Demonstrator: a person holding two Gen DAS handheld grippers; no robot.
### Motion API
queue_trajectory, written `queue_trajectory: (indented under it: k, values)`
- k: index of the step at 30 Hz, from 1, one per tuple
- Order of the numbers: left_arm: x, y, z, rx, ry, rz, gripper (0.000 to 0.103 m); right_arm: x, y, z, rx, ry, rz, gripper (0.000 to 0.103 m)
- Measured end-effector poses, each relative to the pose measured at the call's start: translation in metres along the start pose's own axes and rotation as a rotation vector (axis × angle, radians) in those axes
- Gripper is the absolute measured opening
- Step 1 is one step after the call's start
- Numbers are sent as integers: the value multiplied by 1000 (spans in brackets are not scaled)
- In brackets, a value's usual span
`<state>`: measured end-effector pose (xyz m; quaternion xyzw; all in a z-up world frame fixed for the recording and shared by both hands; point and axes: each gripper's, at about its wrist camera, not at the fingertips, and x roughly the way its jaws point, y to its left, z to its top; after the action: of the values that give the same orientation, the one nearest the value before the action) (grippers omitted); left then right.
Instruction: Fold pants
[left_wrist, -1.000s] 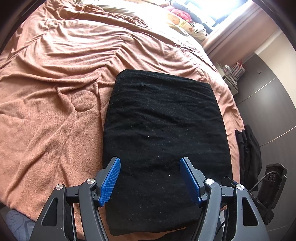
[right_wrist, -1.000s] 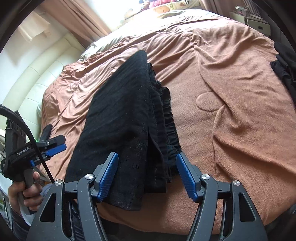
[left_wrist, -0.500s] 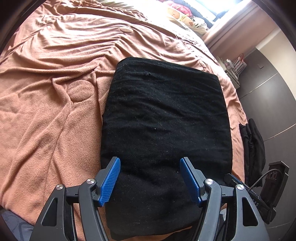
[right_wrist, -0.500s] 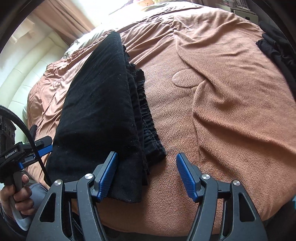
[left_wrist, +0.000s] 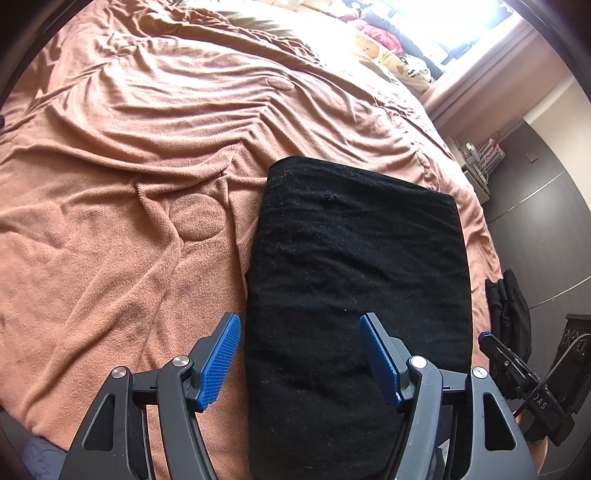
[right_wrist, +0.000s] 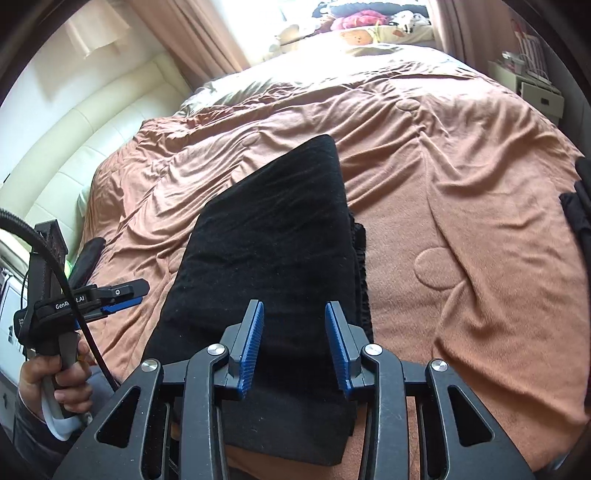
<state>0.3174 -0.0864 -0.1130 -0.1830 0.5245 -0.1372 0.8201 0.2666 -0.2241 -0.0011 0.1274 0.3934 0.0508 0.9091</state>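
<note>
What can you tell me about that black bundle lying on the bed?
The black pants are folded into a thick, neat rectangle of soft, slightly fuzzy knit fabric. They lie flat on the rumpled brown blanket near the bed's close edge. In the right wrist view, stacked layers with a gathered, ruffled edge show along one side. Neither gripper visibly grips them; both hover just above the near end.

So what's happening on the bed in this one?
A person with a gripper in each hand is folding black pants on a brown blanket. The pants already lie as a compact folded rectangle. The left gripper hangs open above their near edge, gripping nothing. The right gripper is closing its fingers above the fabric, with no cloth visibly pinched.
</note>
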Motion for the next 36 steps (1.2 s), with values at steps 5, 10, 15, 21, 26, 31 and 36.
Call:
queue_trajectory:
  k: [5,10,15,21,26,31,36]
  values:
    - [8,6,0,-32,3,1,69,30,-3,7,-36,52,0,30]
    - [16,16,1,-83,7,1,69,55,-6,18,-56,92,-16,27]
    - [22,21,4,-99,19,5,69,75,-3,23,-62,137,-71,15]
    - [21,21,13,-93,8,15,69,77,8,40,-62,125,-64,15]
    - [24,22,24,-92,6,13,69,87,6,51,-75,128,-61,15]
    - [29,22,35,-88,4,13,69,100,6,64,-84,133,-50,15]
    - [39,20,49,-81,9,9,69,112,6,79,-96,131,-45,15]
